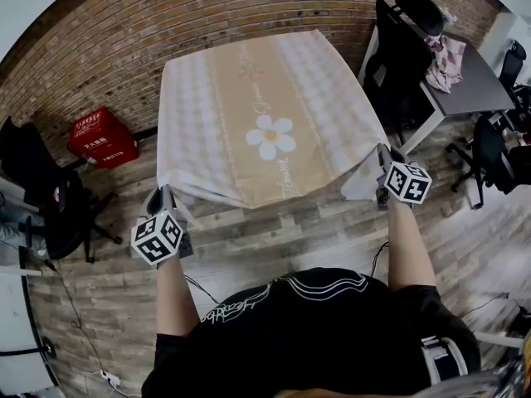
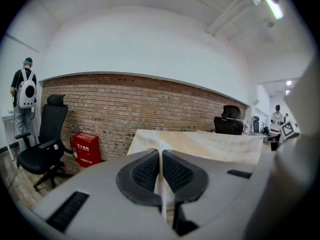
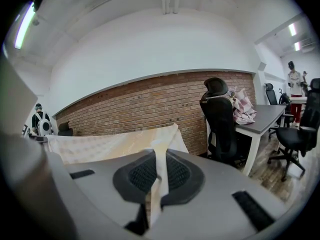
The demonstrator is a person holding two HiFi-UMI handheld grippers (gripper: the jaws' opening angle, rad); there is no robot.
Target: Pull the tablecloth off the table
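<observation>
Tablecloth (image 1: pixel 265 123) between left tongs (image 2: pixel 160 159), right tongs (image 3: pixel 160 159)

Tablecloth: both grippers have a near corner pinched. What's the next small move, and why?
Probably pull both back toward the person, evenly. The left gripper and right gripper are each shut on a near corner of the tablecloth, which lies spread flat with nothing on it, so an even pull should slide it off.

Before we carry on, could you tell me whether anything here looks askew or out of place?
Only the tablecloth: its two near corners are pinched in the left tongs and right tongs and pulled outward, out of its flat lie. A pink cloth lies crumpled on the desk at the right.
</observation>
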